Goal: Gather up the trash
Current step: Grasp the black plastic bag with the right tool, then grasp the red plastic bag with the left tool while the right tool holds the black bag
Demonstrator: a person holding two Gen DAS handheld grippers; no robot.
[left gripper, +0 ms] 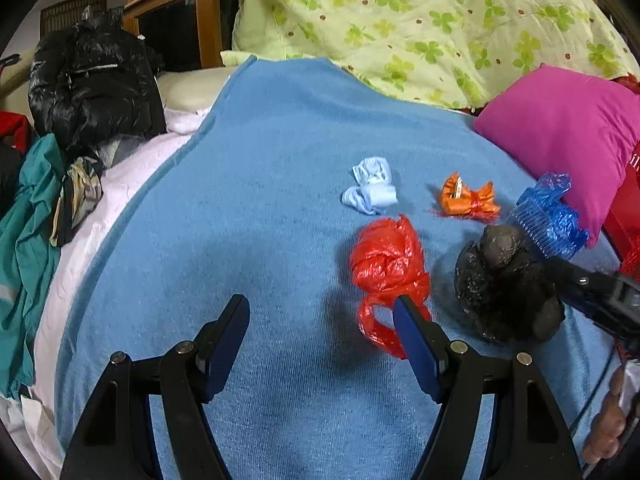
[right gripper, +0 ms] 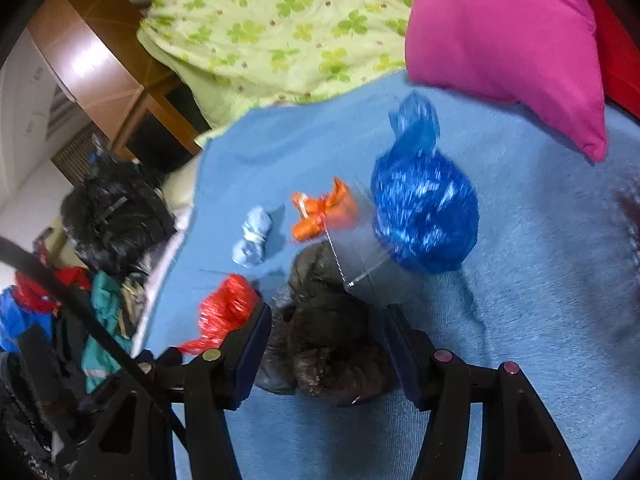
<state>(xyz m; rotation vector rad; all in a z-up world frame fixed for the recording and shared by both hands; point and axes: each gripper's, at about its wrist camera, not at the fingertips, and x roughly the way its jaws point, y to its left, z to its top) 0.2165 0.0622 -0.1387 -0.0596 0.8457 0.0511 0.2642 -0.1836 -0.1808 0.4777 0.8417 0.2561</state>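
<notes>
- Landmark is the black bag (right gripper: pixel 332 332). It sits on the blue blanket (left gripper: pixel 240 240) right between the right gripper (right gripper: pixel 326 344)'s spread fingers — not pinched, as far as I can tell, so nothing is grasped there.
- Left gripper (left gripper: pixel 320 344) hangs low over the blanket beside the black bag, fingers wide apart and empty. Its right fingertip sits in front of the red bag (left gripper: pixel 388 264), which lies just beside the black one.
- Progress guess: barely started — all five knotted bundles are loose on the blanket, and I can't see a bin anywhere.
- Beyond the black bag: the blue bag (right gripper: pixel 424 208), near the pink pillow (right gripper: pixel 508 40).
- Also beyond it, the orange bag (right gripper: pixel 324 212), then the pale blue bundle (right gripper: pixel 254 236) next to that.
- Farthest back, the clover-print quilt (left gripper: pixel 420 20).
</notes>
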